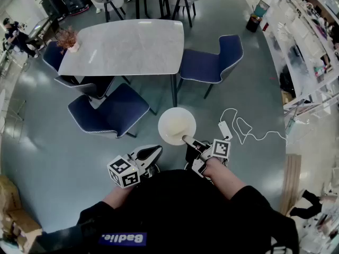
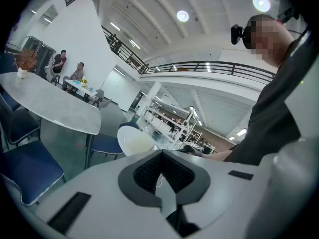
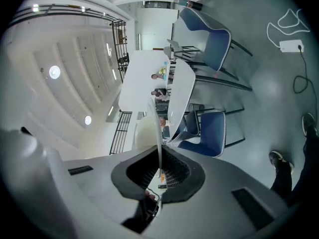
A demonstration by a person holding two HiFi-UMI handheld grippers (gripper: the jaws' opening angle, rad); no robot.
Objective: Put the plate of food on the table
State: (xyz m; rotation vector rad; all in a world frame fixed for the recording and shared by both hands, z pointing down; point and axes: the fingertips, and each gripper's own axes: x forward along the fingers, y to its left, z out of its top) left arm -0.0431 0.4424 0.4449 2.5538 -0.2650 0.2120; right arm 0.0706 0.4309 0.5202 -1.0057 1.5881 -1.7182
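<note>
We are standing on a glossy grey floor [image 1: 265, 83] that is filling most of the head view. Ahead of us a long grey marbled counter [image 1: 127, 46] with rounded corners is sitting well apart from our hands. A blue padded chair [image 1: 212, 62] is standing at its right end, and a second blue chair [image 1: 108, 110] is standing just off its near edge, to our left. We are holding a round cream-white plate [image 1: 177, 126] in the air over the floor, short of the counter and near its front leg, between those two chairs; what is lying on the plate we are not able to make out. Our right claw [image 1: 186, 139] is clenching the plate's near rim, and in the right gripper view the rim is running edge-on between the dark pads. Our left claw [image 1: 158, 151] is hanging just beside the plate on its left without touching it, its jaws pressing together with nothing between them. A thin white cable [image 1: 249, 134] is lying looped on the floor to the right, and a small reddish potted plant [image 1: 68, 38] is sitting on the counter's far left corner.
</note>
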